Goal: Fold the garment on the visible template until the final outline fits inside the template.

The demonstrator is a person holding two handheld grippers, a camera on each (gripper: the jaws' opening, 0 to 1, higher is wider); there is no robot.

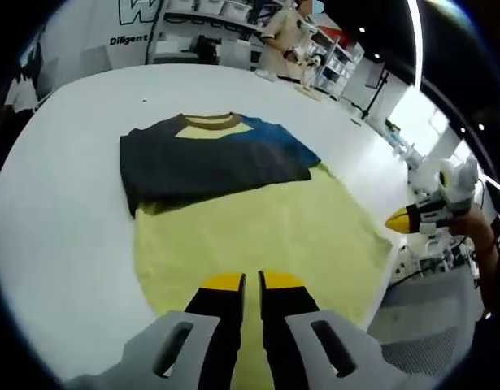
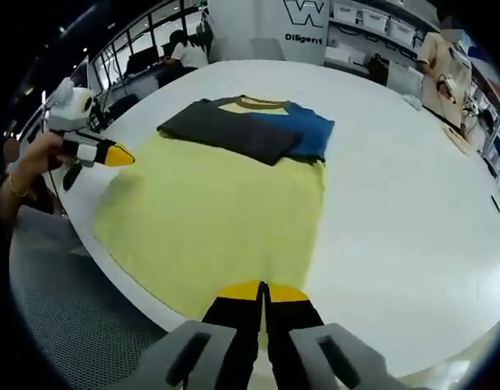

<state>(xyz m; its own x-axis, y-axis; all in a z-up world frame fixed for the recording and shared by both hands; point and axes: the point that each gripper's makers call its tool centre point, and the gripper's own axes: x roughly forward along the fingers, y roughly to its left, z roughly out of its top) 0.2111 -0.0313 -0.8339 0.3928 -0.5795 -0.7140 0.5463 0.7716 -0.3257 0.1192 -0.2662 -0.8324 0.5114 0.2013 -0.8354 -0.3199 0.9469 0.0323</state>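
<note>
Both tools, left (image 1: 242, 281) and right (image 2: 258, 289), hang nearly closed and empty above the desk's (image 2: 396, 187) near edge. Beyond them the folded garment (image 1: 213, 158) overlaps the yellow template's (image 2: 209, 219) far end; a careless pull could drag it outside the outline.

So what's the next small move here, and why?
Probably bring both grippers down to the shirt's far edge to fold it again. It lies folded across the far end of the yellow template, part blue sleeve past the template's edge; left gripper and right gripper hold nothing.
</note>
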